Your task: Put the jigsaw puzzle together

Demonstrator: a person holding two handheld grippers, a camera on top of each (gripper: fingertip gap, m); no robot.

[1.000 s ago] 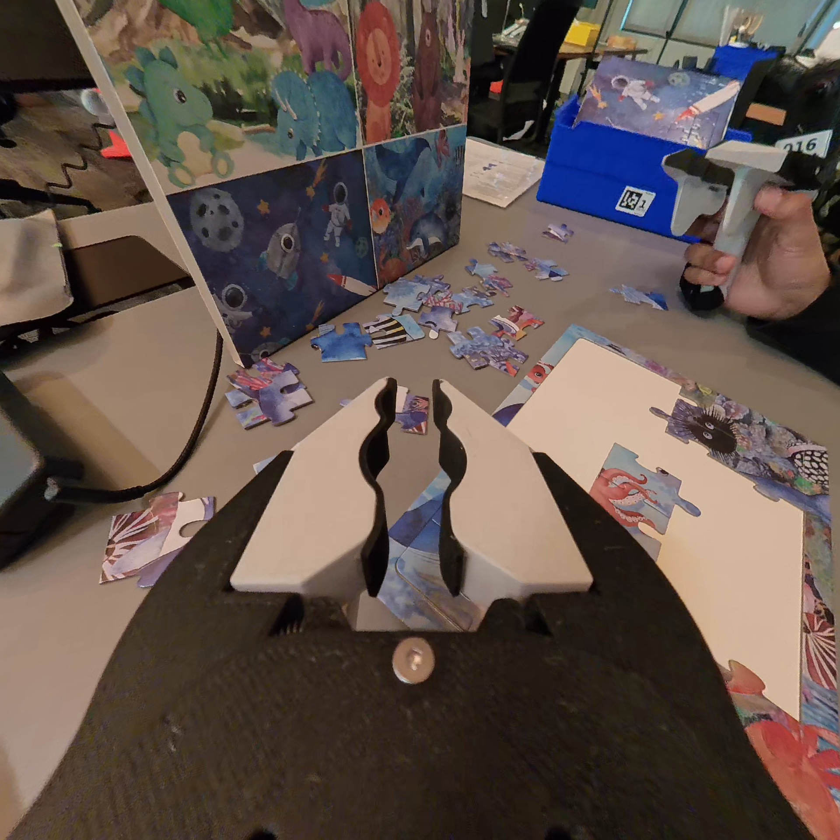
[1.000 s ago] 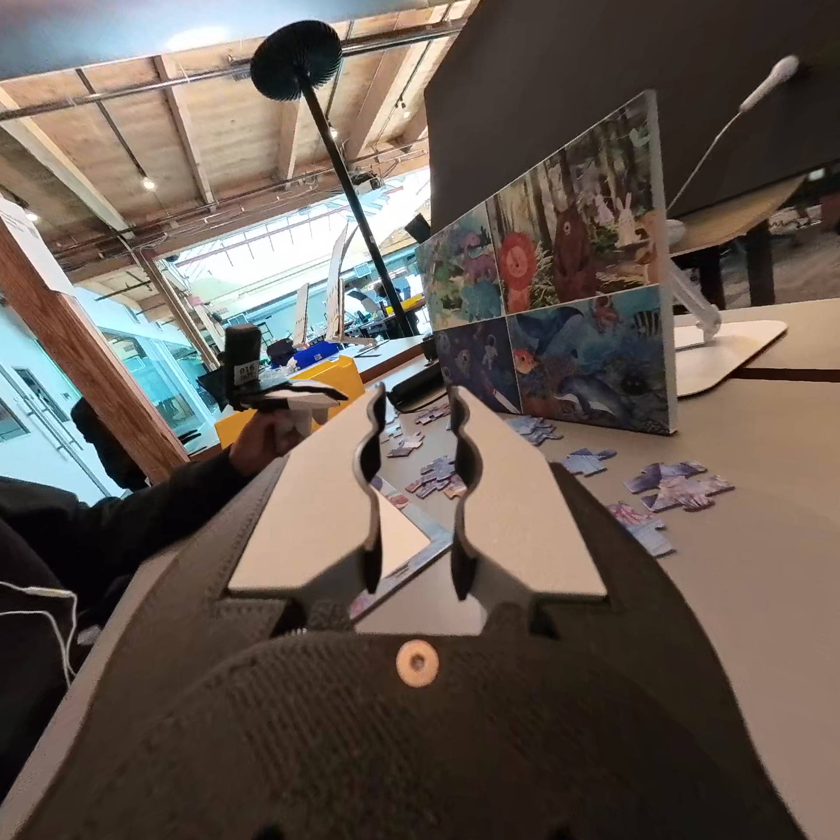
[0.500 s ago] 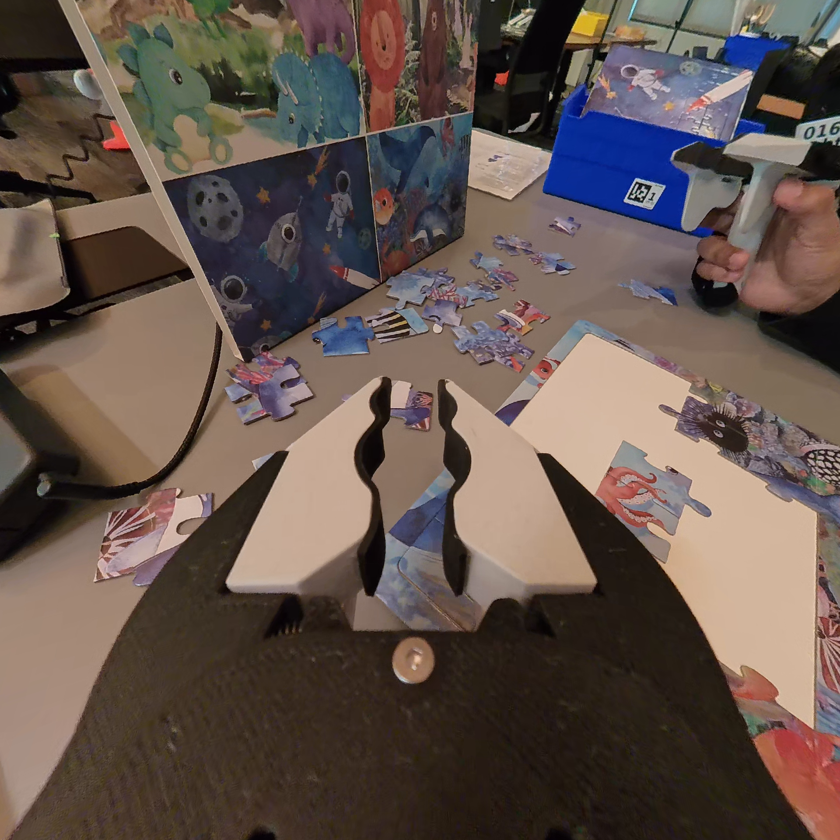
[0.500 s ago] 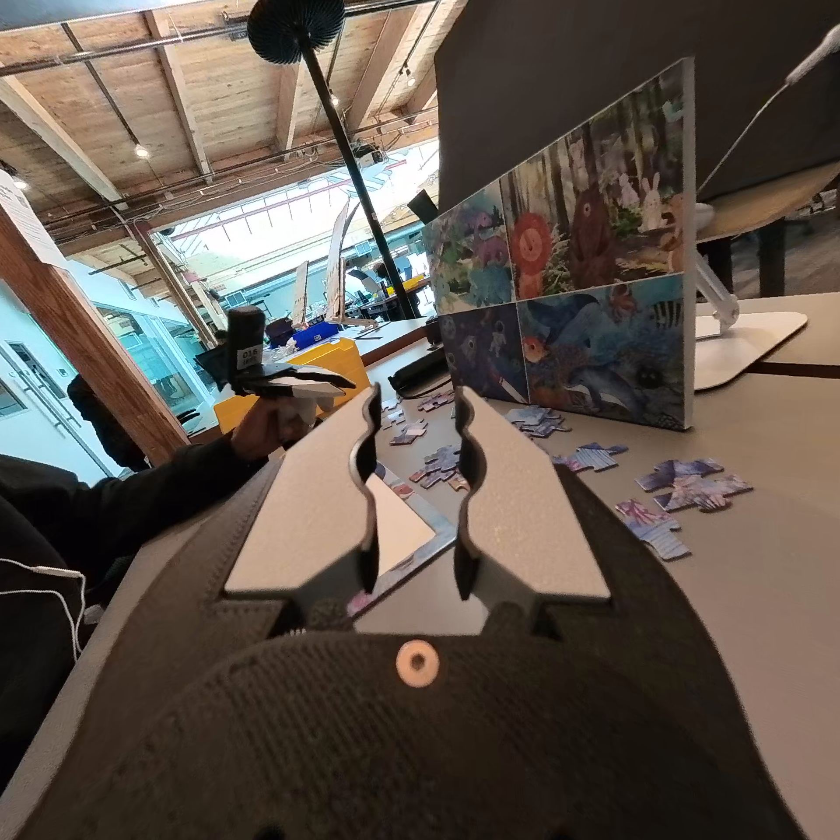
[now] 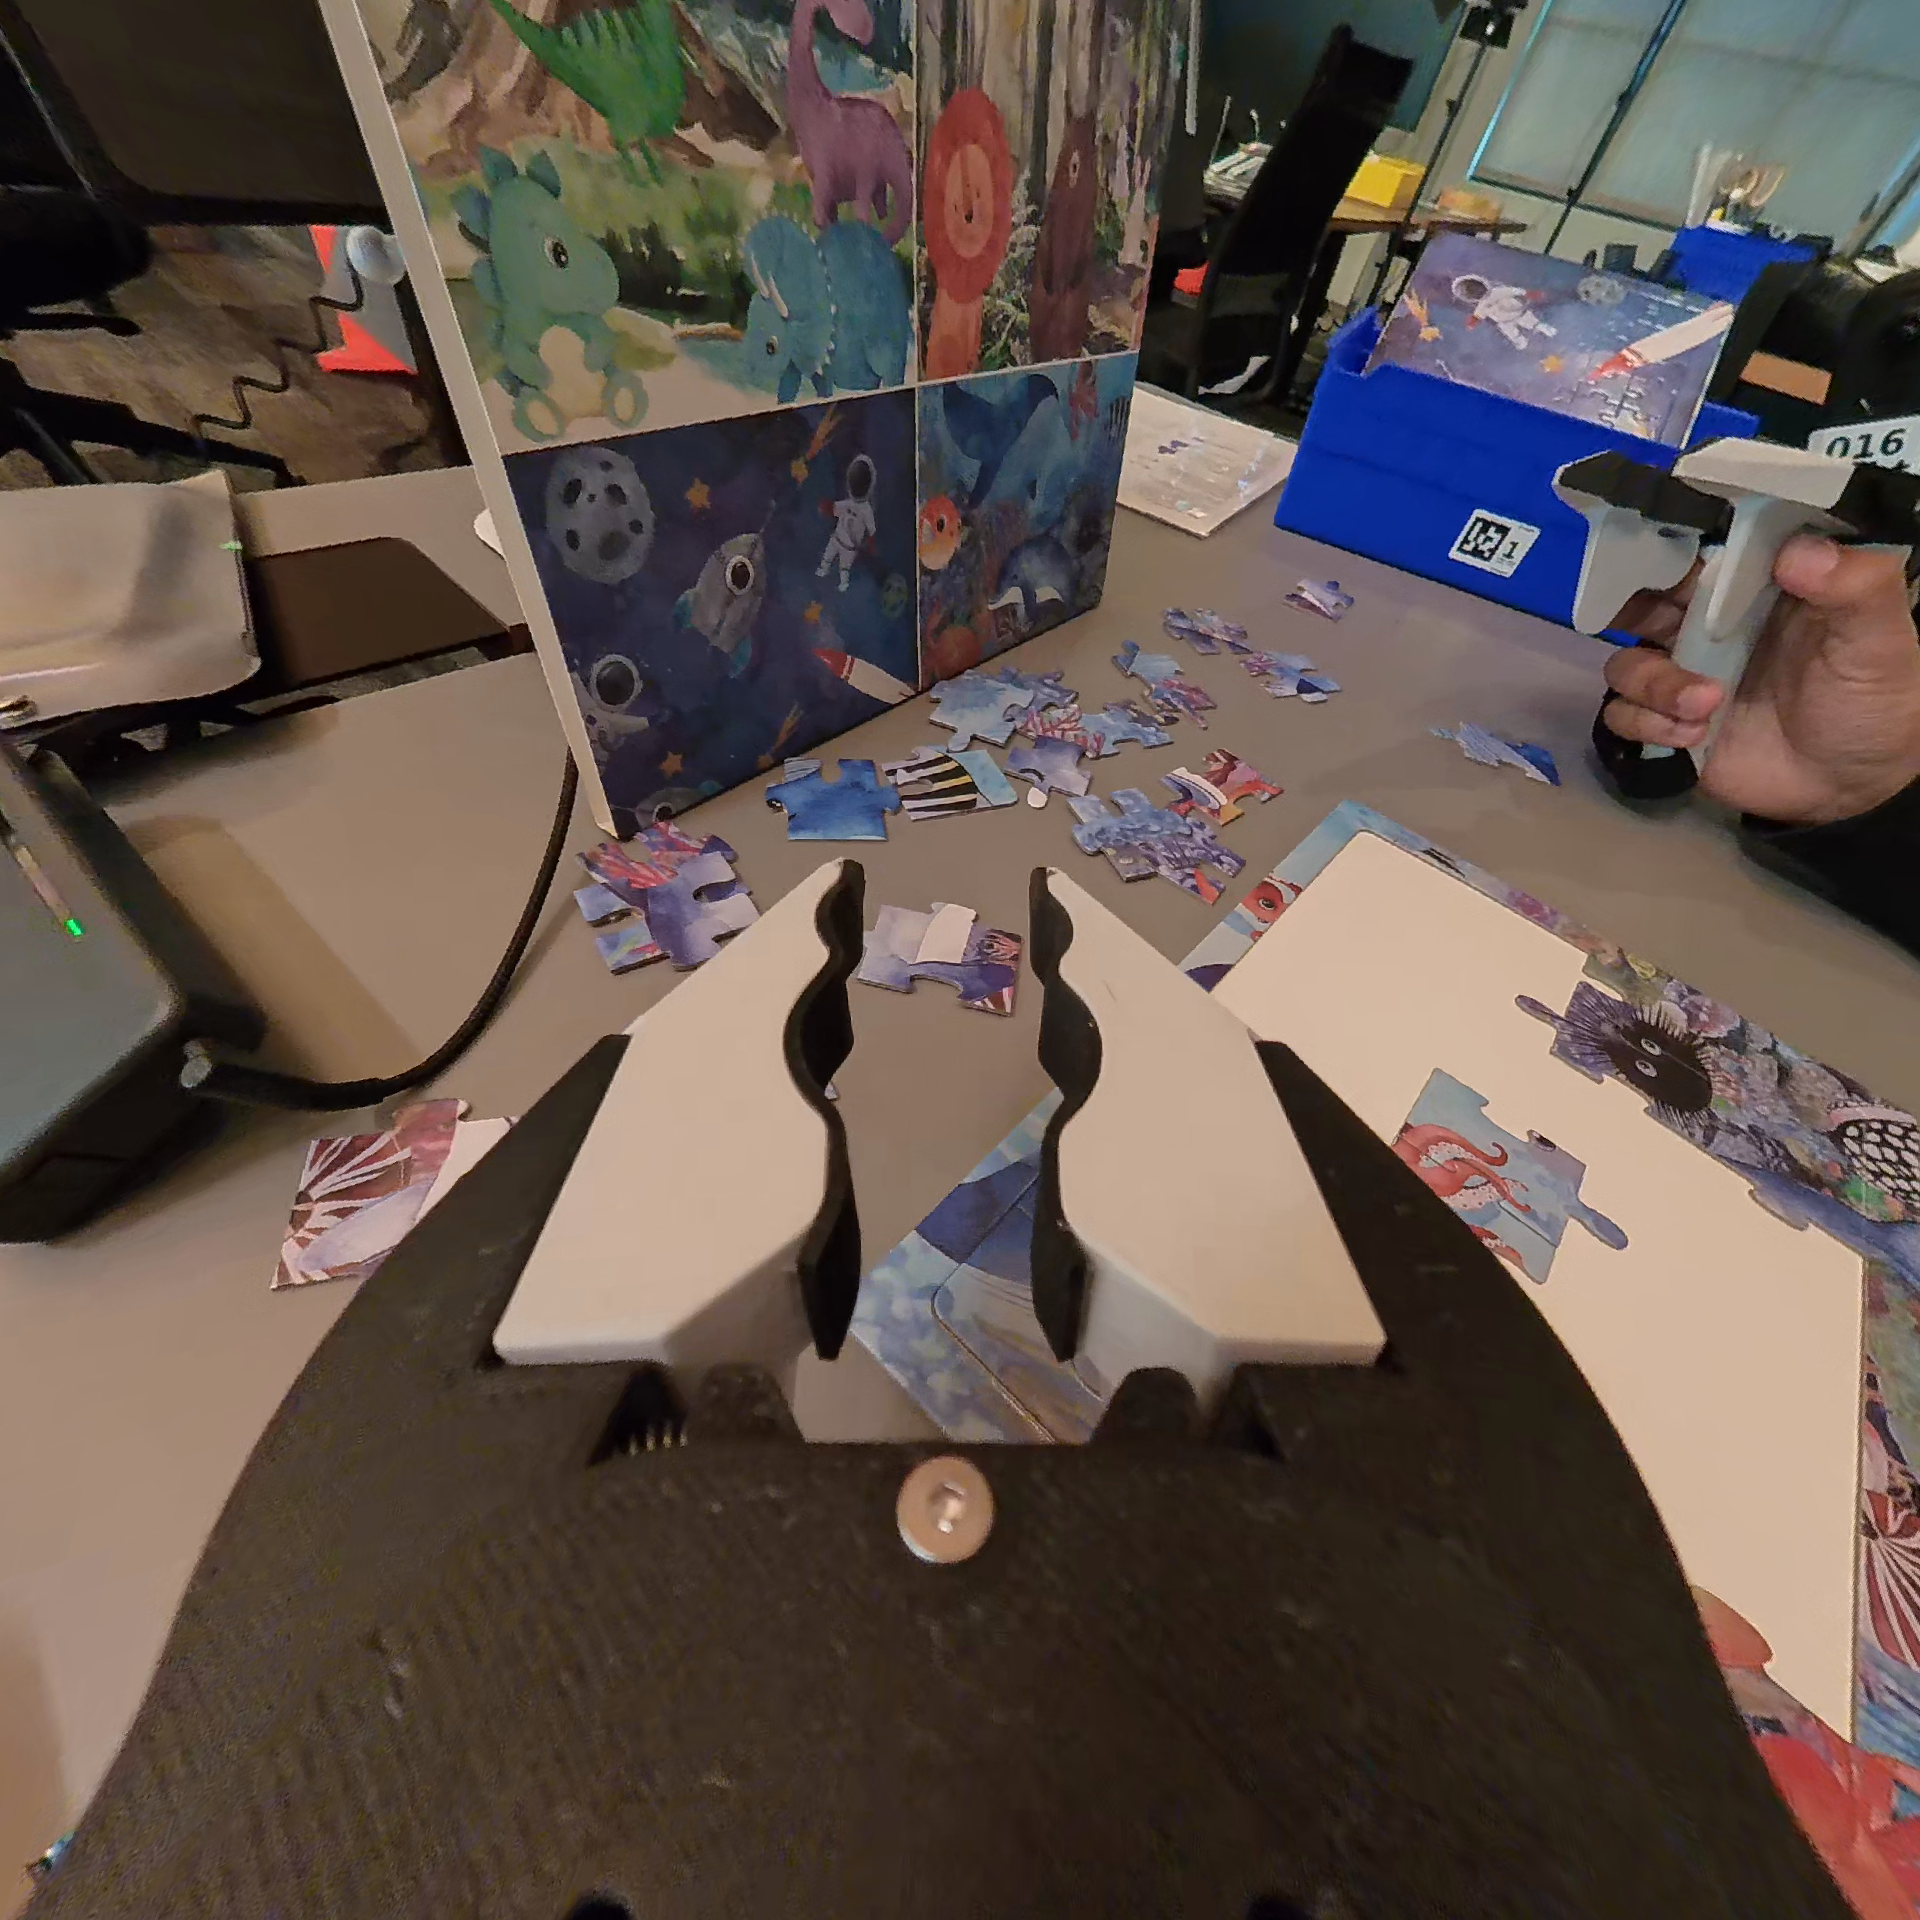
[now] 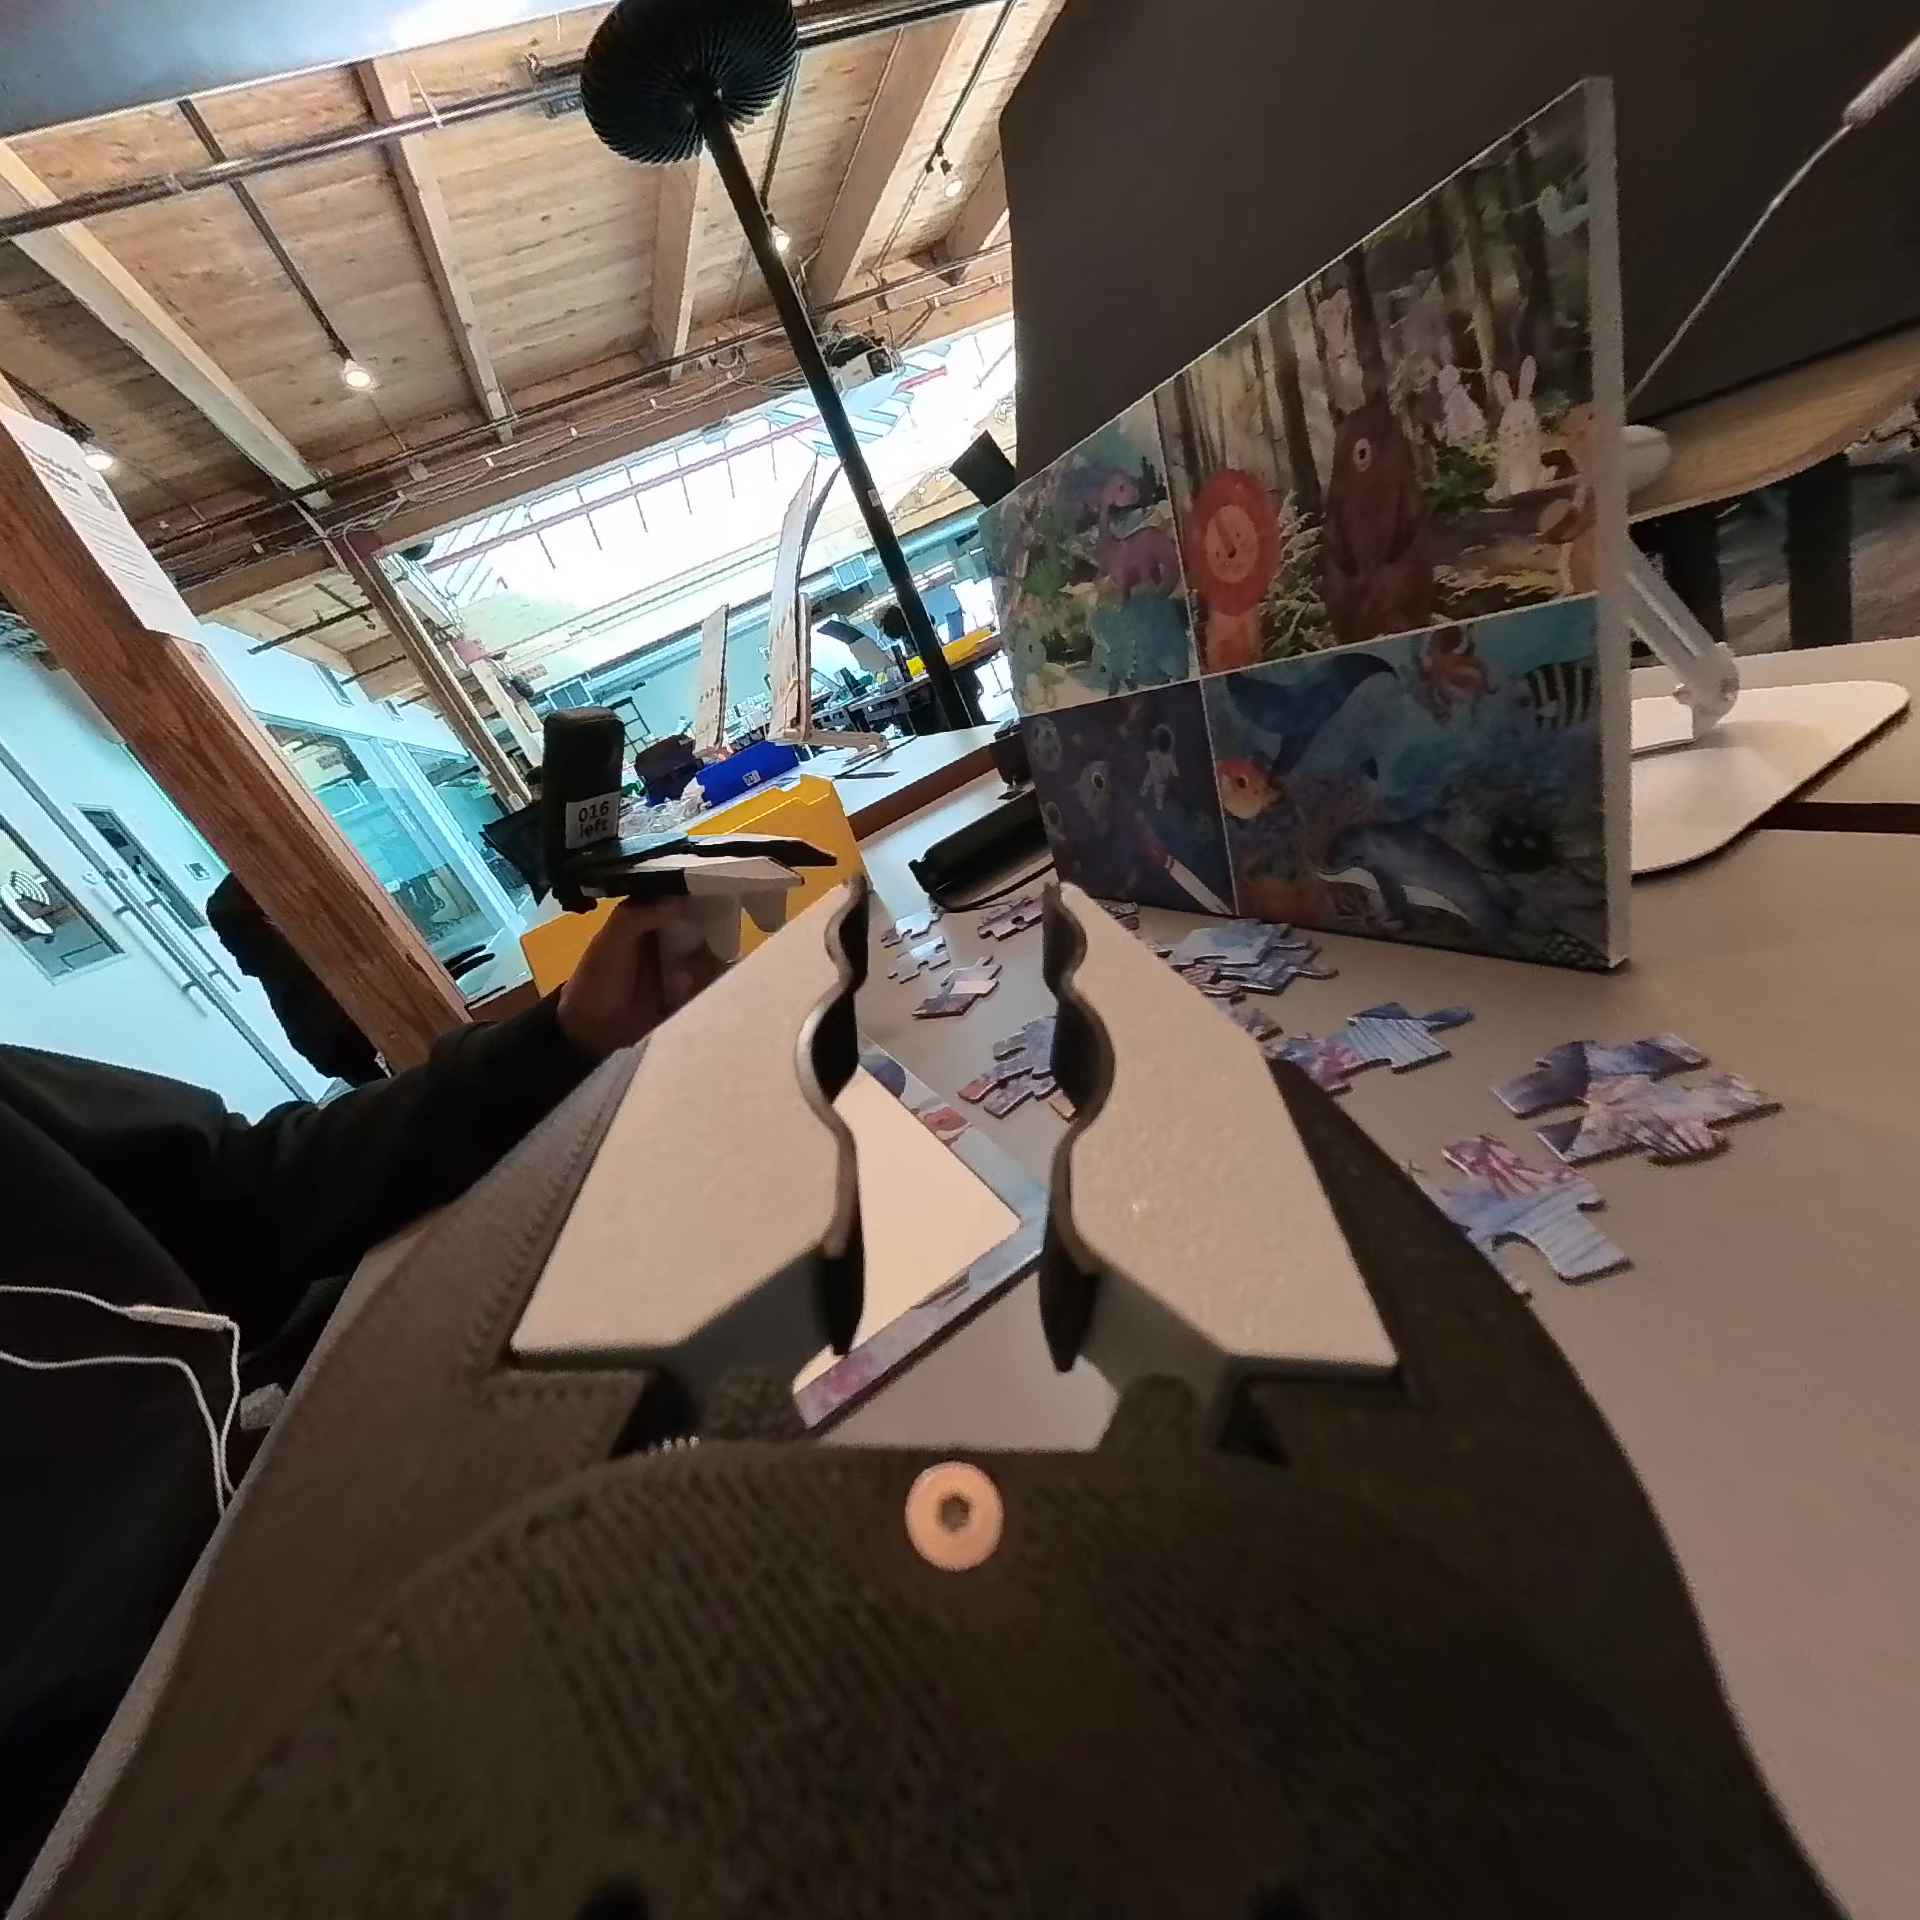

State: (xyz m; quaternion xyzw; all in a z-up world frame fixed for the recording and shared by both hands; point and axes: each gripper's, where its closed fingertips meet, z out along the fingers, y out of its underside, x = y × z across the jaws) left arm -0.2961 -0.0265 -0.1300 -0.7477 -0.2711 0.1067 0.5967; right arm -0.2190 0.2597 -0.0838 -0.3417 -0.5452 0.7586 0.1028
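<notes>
My left gripper (image 5: 943, 883) is open and empty, low over the grey table. A loose blue puzzle piece (image 5: 940, 956) lies just beyond its fingertips. The white puzzle board (image 5: 1507, 987) lies to the right, with an octopus piece (image 5: 1486, 1174) and a joined sea-urchin section (image 5: 1662, 1060) on it. Several loose pieces (image 5: 1049, 727) lie scattered ahead. My right gripper (image 6: 956, 904) is open and empty, raised above the board (image 6: 914, 1164). It also shows in the left wrist view (image 5: 1600, 499), held in a hand. The left gripper shows in the right wrist view (image 6: 810, 860).
An upright picture board (image 5: 810, 416) stands behind the loose pieces. A blue bin (image 5: 1455, 457) holding another puzzle is at the back right. A black box (image 5: 62, 1039) and its cable (image 5: 520, 935) lie at the left. More loose pieces (image 6: 1621, 1101) lie right of the board. My right fingertips sit around 30 cm from my left ones. The joined sea-urchin section (image 5: 1662, 1060) sits 20 cm or so from the ends of my right fingers.
My left gripper's jaws have opened wider and it has moved closer to the blue piece ahead. The right gripper has stayed open and shifted only slightly.
</notes>
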